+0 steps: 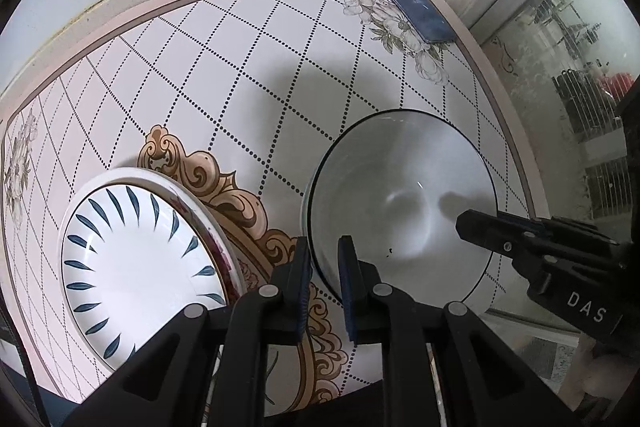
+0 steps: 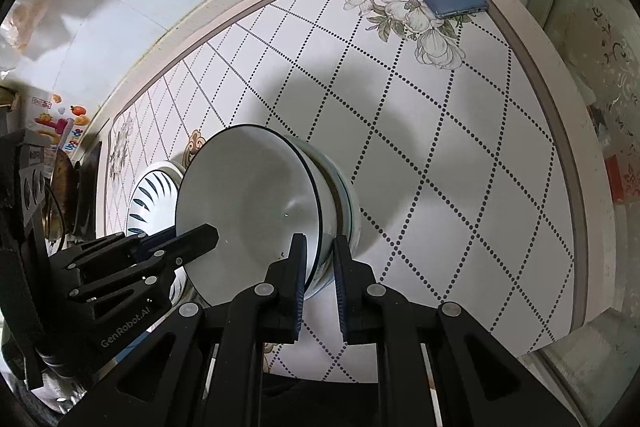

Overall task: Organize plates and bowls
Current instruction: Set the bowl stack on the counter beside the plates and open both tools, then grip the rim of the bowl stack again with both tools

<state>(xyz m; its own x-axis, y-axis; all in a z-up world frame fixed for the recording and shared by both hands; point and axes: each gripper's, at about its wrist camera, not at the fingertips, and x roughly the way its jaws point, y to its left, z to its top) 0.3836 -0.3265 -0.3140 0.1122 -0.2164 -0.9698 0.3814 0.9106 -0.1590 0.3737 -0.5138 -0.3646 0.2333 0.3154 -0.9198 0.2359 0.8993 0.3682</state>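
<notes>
Nearest the left wrist camera, the left gripper was clenched on the near rim of a white ceramic bowl with a thin dark-blue rim line, one pad inside the wall and one outside. The right gripper was likewise clamped on the bowl's rim at the opposite side; in the left wrist view its black fingers reached over the bowl's right edge. The bowl thus hung between both grippers, tilted in the right wrist view, with a second blue band visible beneath its rim; whether that was another bowl nested under it could not be told.

Just left of the bowl lay a white round plate with dark-blue leaf strokes, resting on a larger plate with a dark-red patterned edge. Both sat on the white table top with dotted diamond grid and brown scrollwork. Whether the bowl touched the table could not be told.

At the far corner, well apart from the dishes, a blue smartphone lay face down across a grey flower print.
</notes>
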